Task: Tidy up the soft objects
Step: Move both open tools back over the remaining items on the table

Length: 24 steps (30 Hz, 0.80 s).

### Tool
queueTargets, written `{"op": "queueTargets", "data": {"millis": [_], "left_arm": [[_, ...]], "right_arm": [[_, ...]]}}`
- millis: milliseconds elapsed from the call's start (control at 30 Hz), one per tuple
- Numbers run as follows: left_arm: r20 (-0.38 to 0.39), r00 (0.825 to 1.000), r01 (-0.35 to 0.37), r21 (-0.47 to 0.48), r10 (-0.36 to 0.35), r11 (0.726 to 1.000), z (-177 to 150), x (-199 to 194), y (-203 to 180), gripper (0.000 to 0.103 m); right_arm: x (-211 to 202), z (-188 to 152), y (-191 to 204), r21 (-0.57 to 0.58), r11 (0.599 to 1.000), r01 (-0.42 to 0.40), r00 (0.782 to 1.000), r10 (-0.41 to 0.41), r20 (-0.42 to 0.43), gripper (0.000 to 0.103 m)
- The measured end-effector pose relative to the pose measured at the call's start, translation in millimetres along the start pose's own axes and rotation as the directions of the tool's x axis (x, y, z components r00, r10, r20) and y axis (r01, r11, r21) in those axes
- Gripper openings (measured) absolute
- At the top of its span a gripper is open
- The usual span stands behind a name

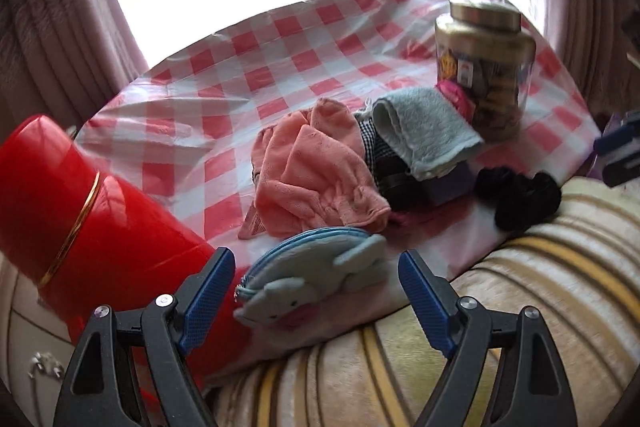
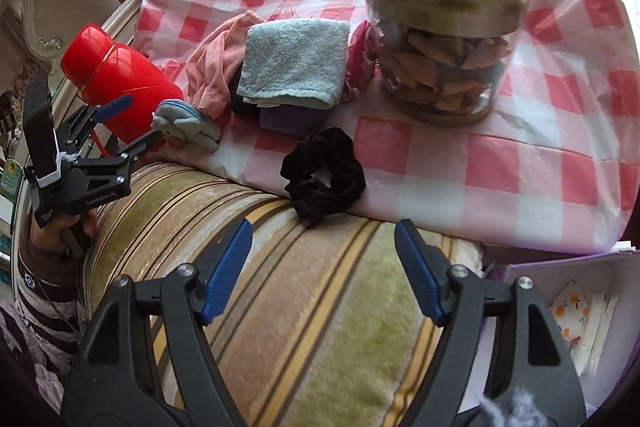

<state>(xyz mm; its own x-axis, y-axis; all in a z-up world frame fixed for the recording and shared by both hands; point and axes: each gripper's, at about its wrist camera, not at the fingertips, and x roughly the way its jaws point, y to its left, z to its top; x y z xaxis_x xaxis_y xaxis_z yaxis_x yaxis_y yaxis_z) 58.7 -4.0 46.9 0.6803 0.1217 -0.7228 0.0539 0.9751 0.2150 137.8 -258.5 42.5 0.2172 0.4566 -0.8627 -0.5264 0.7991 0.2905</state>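
Left gripper [image 1: 316, 291] gapes empty over the blue pouch [image 1: 316, 271], which lies crosswise at the table's near edge. Right gripper [image 2: 324, 267], spread wide and empty, faces the black scrunchie [image 2: 324, 175] just ahead.

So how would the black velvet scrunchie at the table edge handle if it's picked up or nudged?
The black scrunchie looks like soft gathered fabric, so it would probably squash and flop rather than hold shape. It seems light for its size. Part of it overhangs the checked tablecloth edge toward the striped cushion, so a nudge might drop it.
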Motion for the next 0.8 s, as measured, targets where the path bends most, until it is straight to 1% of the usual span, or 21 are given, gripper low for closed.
{"op": "queueTargets", "data": {"millis": [133, 233, 300, 333, 400, 433, 500, 667, 800], "left_arm": [[-0.026, 0.999, -0.024, 0.077, 0.026, 0.997, 0.6, 16.1, 0.7, 0.085], [-0.053, 0.998, -0.038, 0.13, 0.045, 0.991, 0.3, 30.2, -0.2, 0.085], [-0.065, 0.995, -0.062, 0.175, 0.074, 0.983, -1.0, 38.2, -3.3, 0.083], [-0.072, 0.994, -0.067, 0.19, 0.082, 0.979, -1.5, 41.4, -4.5, 0.079], [-0.099, 0.993, -0.05, 0.193, 0.07, 0.98, -2.8, 48.2, -3.4, 0.055], [-0.111, 0.992, -0.032, 0.19, 0.054, 0.981, -3.6, 50.1, -2.6, 0.05], [-0.13, 0.991, -0.013, 0.185, 0.038, 0.983, -6.2, 52.7, -0.6, 0.027], [-0.136, 0.99, 0.049, 0.154, -0.028, 0.987, -12.2, 46.3, 3.3, 0.017], [-0.106, 0.991, 0.094, 0.11, -0.082, 0.99, -15.2, 32.1, 7.8, 0.015]], "right_arm": [[15.7, 14.5, 7.3, 0.003, 1.0, 0.002, 1.0, -0.002, -0.017, 0.077], [25.9, 28.8, 13.0, 0.004, 1.0, 0.021, 1.0, -0.021, -0.014, 0.077], [30.5, 39.1, 20.0, -0.004, 1.0, 0.021, 1.0, -0.021, -0.006, 0.077], [32.8, 45.6, 25.2, -0.012, 1.0, 0.017, 1.0, -0.017, 0.0, 0.077], [36.9, 57.1, 35.6, -0.028, 0.999, 0.015, 1.0, -0.015, 0.015, 0.077], [39.8, 64.3, 41.7, -0.036, 0.999, 0.018, 1.0, -0.017, 0.022, 0.077], [46.7, 76.9, 51.9, -0.043, 0.999, 0.032, 0.999, -0.031, 0.032, 0.077], [66.8, 104.8, 67.3, -0.025, 0.996, 0.081, 0.996, -0.08, 0.048, 0.077], [82.4, 123.3, 77.0, -0.03, 0.988, 0.151, 0.987, -0.149, 0.06, 0.077]]}}
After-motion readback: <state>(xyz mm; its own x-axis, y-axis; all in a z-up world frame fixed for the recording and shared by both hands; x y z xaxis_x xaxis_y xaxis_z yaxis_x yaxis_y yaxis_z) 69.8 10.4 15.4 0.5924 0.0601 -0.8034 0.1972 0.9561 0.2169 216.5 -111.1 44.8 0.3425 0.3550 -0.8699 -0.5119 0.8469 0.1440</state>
